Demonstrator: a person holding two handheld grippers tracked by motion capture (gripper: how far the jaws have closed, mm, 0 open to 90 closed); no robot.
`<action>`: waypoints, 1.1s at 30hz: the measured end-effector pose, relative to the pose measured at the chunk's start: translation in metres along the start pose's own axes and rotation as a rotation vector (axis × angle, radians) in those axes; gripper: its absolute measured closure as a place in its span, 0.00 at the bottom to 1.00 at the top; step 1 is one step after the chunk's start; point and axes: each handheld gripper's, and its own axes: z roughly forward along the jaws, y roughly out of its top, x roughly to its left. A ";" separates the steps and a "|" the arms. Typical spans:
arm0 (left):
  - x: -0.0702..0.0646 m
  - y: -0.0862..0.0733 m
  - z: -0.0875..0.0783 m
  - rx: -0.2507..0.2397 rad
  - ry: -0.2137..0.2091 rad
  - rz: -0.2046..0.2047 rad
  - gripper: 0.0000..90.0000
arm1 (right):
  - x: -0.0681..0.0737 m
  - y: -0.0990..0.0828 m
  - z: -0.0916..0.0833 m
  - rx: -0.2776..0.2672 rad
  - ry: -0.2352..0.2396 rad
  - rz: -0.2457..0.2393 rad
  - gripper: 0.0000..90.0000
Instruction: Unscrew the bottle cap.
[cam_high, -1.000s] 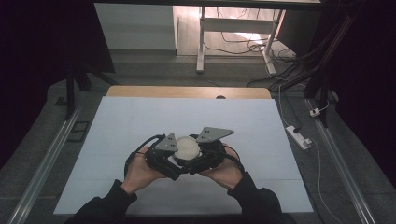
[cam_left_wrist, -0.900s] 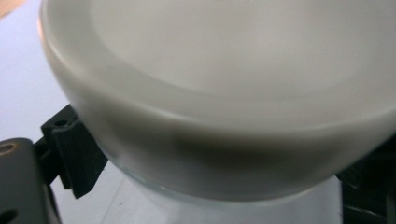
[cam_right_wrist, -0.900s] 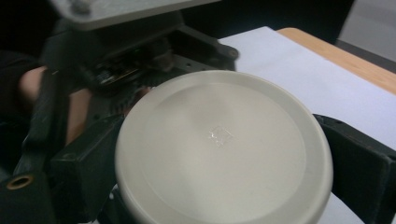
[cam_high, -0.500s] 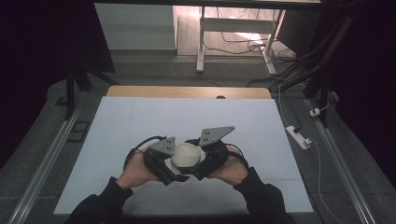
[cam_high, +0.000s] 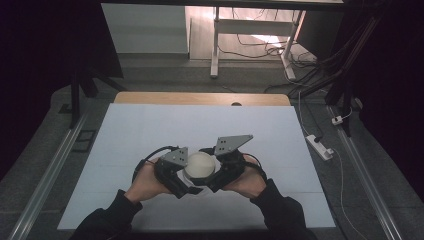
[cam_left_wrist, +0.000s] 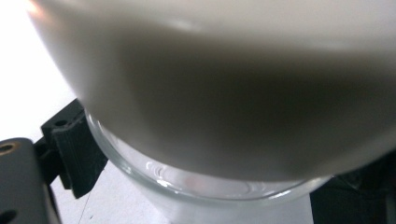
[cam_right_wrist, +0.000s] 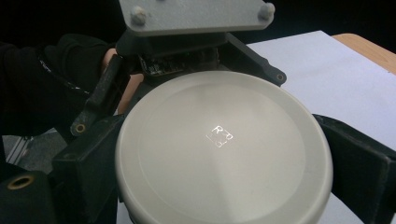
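Glass jar (cam_left_wrist: 205, 186) with off-white round lid (cam_right_wrist: 224, 149), standing near the front middle of the counter (cam_high: 150, 130), on its white sheet. Lid domed slightly, smooth, with a raised outer rim. Small embossed marking at lid centre, lit by a glare patch; reads roughly "R" followed by two characters, not legible with certainty. No other label or brand readable.

In the left gripper view: lid underside and side wall very close to the camera, clear glass rim just below it, thick and rounded. One black finger (cam_left_wrist: 74, 149) touching the glass at the left side, just under the lid edge. Opposite finger dark at the lower right corner, contact not resolvable.

Left gripper (cam_high: 179, 172) positioned at the left of the jar, fingers set narrowly around the glass body. Grey three-cornered plate on top, cable looping back toward the left hand (cam_high: 145, 182).

Right gripper (cam_high: 220, 170) positioned at the right of the jar, plate raised and tilted. In the right gripper view: black fingers (cam_right_wrist: 84, 168) flanking the lid on both sides, pressed against its rim, closed on the lid. Right hand (cam_high: 247, 182) behind it; dark sleeves entering from the bottom edge.

Beyond the sheet: bare wooden counter edge (cam_high: 200, 98) along the far side. White power strip (cam_high: 320, 145) on the floor at the right, cables trailing beyond.
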 end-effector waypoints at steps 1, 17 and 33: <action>0.000 0.000 0.000 -0.001 0.004 -0.001 0.08 | 0.001 0.001 -0.001 -0.002 -0.006 -0.004 0.08; 0.007 -0.005 -0.003 0.004 0.055 -0.031 0.08 | 0.000 0.003 -0.010 -0.023 -0.051 0.002 0.08; 0.018 -0.012 -0.008 -0.019 0.131 -0.101 0.08 | 0.006 0.000 -0.012 -0.012 -0.076 0.004 0.08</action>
